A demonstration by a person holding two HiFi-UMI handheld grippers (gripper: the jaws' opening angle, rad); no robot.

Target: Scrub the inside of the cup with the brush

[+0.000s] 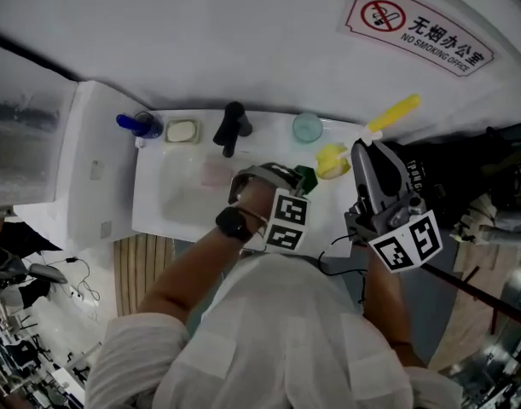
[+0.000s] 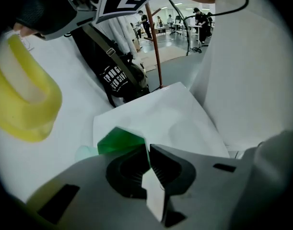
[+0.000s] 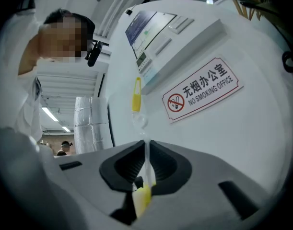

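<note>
A green cup (image 2: 118,140) pinched by the left gripper (image 2: 148,150) over the right side of the sink (image 1: 170,201), brush (image 1: 395,113) clamped by its thin handle in the right gripper (image 3: 147,145), just right of the sink.

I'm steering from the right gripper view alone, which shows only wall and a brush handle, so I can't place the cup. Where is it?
Observer: The left claw is shut on a green cup, over the right end of the counter.
Operator: How close is my brush?
Observer: In the head view the right claw holds the brush just right of that cup, not inside it.
Operator: Anything behind them?
Observer: A clear cup stands on the counter, right of the black tap.
</note>
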